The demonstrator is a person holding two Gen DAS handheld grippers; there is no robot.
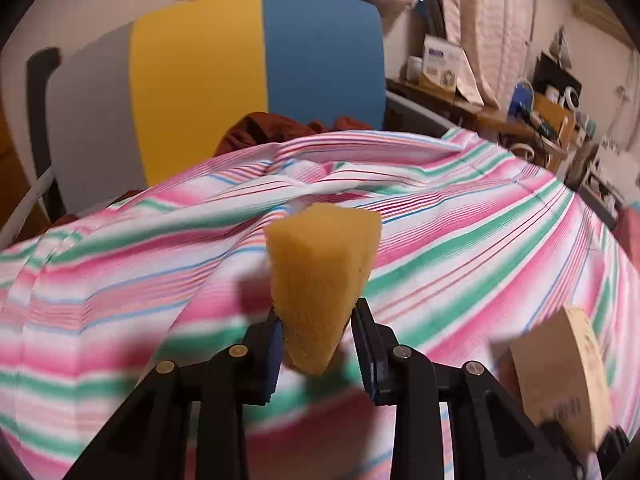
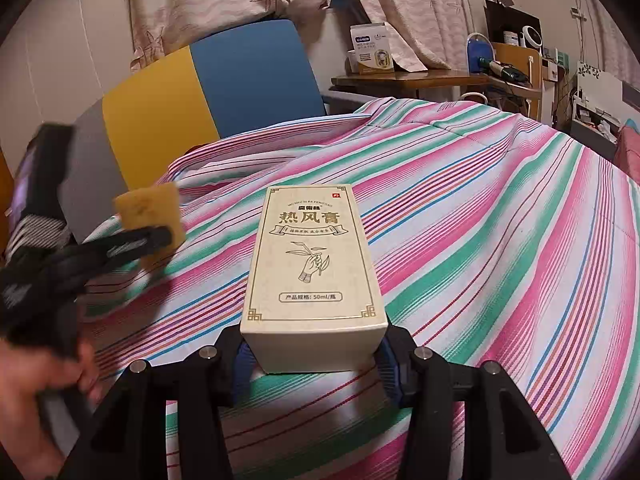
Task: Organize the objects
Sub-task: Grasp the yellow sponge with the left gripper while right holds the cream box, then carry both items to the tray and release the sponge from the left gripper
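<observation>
The left hand-held gripper (image 1: 318, 334) was clamped on a yellow sponge (image 1: 322, 280), which stood up between its fingers above the striped sheet (image 1: 460, 240). Soft and light, the sponge had squashed at its narrow lower end; a hold further up its body would probably sit firmer. The right hand-held gripper (image 2: 314, 354) gripped a cream carton (image 2: 314, 268) by its near end, the carton stretching away ahead: stiff-walled, likely light, crushable if squeezed. Its contents were hidden. The left view was blurred, and whatever lay under the sheet could not be told.
</observation>
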